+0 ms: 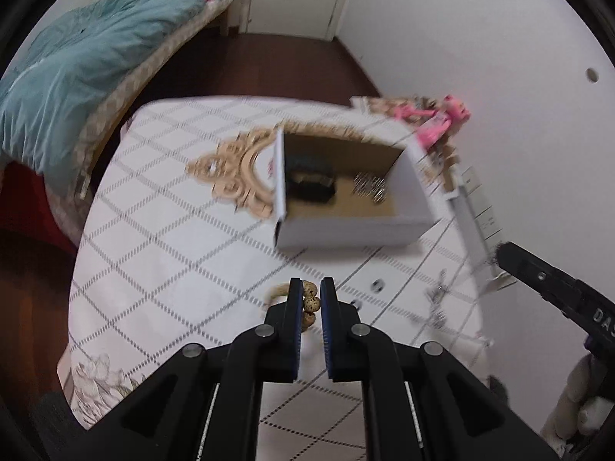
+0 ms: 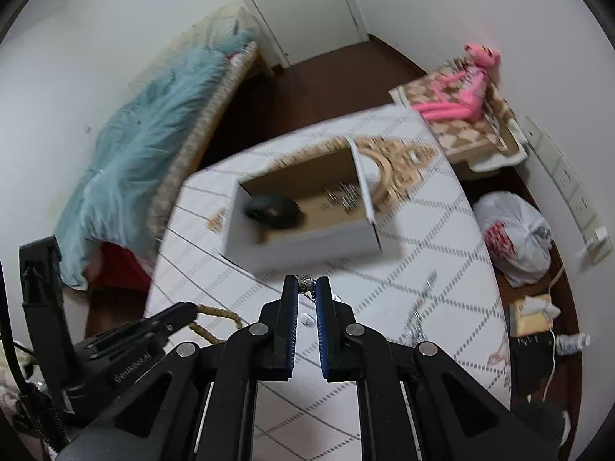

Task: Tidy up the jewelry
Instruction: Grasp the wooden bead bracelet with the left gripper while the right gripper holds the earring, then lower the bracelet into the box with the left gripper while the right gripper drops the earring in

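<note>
Left gripper (image 1: pixel 311 292) pinching beaded bracelet (image 1: pixel 310 299); right gripper (image 2: pixel 306 288) clamping silver chain (image 2: pixel 306 283); open box (image 1: pixel 348 226) sitting at twelve o'clock.

You have bare cloth (image 1: pixel 184 253) between your grippers and the box (image 1: pixel 346 230); nothing stands there. The box is open on top, but its near wall rises in your way. Inside the box, a dark item (image 1: pixel 309 178) fills the left, a silver piece (image 1: pixel 369 186) lies right. Right of the box, loose silver pieces (image 2: pixel 421 307) lie on the cloth.
</note>
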A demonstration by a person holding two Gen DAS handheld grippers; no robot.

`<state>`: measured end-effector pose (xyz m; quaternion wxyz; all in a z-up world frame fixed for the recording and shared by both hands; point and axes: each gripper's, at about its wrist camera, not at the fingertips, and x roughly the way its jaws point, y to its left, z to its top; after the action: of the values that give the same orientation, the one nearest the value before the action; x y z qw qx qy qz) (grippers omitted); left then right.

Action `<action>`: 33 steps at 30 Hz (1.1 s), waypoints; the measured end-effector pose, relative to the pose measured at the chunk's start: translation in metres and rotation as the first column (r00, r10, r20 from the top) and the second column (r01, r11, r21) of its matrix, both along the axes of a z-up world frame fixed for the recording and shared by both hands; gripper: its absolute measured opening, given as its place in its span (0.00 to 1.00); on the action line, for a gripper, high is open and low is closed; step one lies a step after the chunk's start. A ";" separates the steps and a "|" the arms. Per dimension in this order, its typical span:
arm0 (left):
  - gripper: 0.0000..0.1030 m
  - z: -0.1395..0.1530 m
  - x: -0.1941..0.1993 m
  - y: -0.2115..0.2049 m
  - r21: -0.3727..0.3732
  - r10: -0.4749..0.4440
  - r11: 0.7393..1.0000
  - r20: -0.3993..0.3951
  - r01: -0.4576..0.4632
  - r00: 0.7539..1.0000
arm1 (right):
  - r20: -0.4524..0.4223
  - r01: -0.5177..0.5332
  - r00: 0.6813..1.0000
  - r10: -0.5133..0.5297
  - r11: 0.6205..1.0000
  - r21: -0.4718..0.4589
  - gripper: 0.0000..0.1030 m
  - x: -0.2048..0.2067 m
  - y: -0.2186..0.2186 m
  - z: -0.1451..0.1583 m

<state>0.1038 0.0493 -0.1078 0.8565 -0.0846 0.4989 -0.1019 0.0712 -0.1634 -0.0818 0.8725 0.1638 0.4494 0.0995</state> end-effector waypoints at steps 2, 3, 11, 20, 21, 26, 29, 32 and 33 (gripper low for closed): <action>0.06 0.018 0.004 0.000 -0.022 -0.007 1.000 0.030 0.008 1.000 | 0.023 -0.013 1.000 0.013 1.000 0.016 0.09 0.008 0.000 0.018; 0.06 0.028 0.008 -0.001 -0.032 -0.014 0.999 0.044 0.015 0.999 | 0.039 -0.023 0.999 0.022 0.999 0.026 0.09 0.014 0.001 0.029; 0.06 0.056 0.066 -0.017 -0.053 -0.095 0.994 0.069 0.098 0.993 | 0.021 -0.074 0.997 0.074 0.997 0.030 0.09 0.081 0.006 0.049; 0.06 -0.003 0.125 -0.031 -0.064 -0.132 0.990 -0.101 0.126 0.986 | -0.204 -0.109 0.972 0.114 0.993 0.037 0.09 0.145 0.004 -0.026; 0.07 -0.009 0.129 -0.032 -0.059 -0.132 0.990 -0.115 0.126 0.984 | -0.220 -0.110 0.969 0.115 0.993 0.035 0.09 0.150 0.003 -0.032; 0.10 -0.032 0.145 -0.033 -0.015 -0.079 0.997 -0.214 0.078 0.974 | -0.250 -0.133 0.959 0.132 0.991 0.013 0.09 0.167 0.004 -0.043; 0.39 -0.038 0.151 -0.027 0.022 -0.033 0.999 -0.234 0.039 0.972 | -0.271 -0.147 0.951 0.149 0.989 0.029 0.09 0.175 0.006 -0.046; 0.85 -0.036 0.151 -0.019 0.045 0.011 0.999 -0.203 -0.002 0.979 | -0.312 -0.162 0.936 0.160 0.987 0.020 0.10 0.182 0.009 -0.054; 0.85 -0.035 0.149 -0.016 0.052 0.024 0.999 -0.192 -0.014 0.981 | -0.332 -0.164 0.930 0.159 0.986 0.012 0.10 0.184 0.010 -0.058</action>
<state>0.2531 0.0333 -0.1424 0.8070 -0.0772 0.5809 -0.0727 0.2550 -0.1537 -0.1401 0.7746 0.1339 0.6024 0.1384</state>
